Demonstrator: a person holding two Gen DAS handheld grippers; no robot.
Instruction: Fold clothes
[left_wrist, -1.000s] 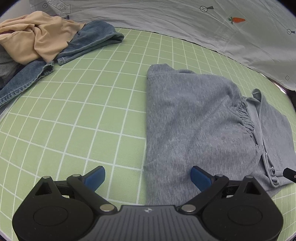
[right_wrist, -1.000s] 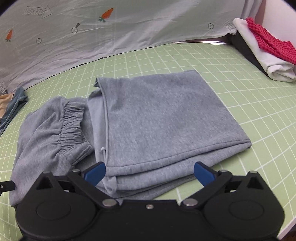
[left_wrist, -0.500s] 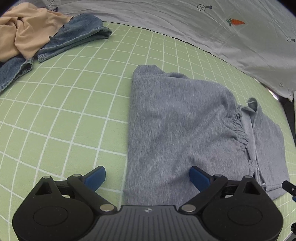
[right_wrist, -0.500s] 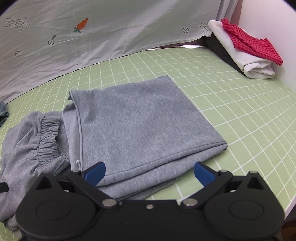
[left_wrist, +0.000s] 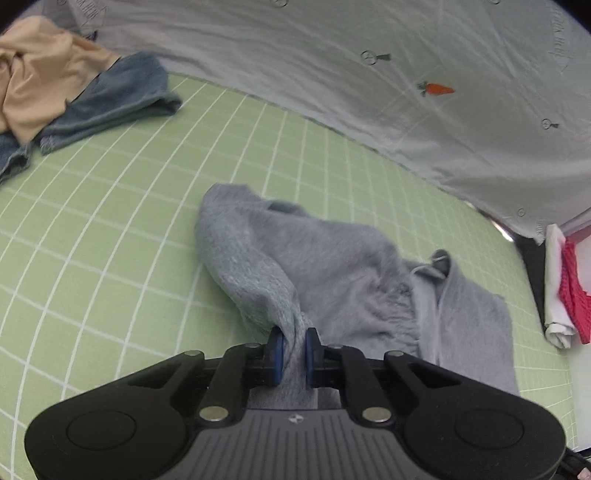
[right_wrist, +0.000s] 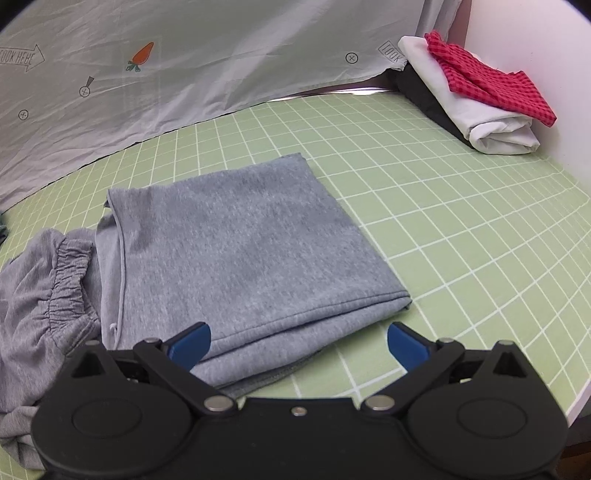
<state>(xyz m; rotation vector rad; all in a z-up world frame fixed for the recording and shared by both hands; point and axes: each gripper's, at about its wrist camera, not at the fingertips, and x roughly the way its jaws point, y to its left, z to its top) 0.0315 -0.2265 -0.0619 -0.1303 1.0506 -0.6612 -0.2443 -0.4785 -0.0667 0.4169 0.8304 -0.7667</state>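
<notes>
The left gripper (left_wrist: 294, 349) has a matte black body, wide and rounded — 2 shallow round discs sit at its outer corners, and a ribbed grey panel with a small pale emblem fills the middle. 2 silver rivets pin its angular black linkage arms, with smaller silver pins further out. Its fingers (left_wrist: 276, 350) end in blue pads.

The right gripper (right_wrist: 298, 340) has the same build — black shell, 2 round discs, silver rivets, 1 small silver screw at centre. Its fingers (right_wrist: 190, 341) carry blue wedge-shaped pads.
</notes>
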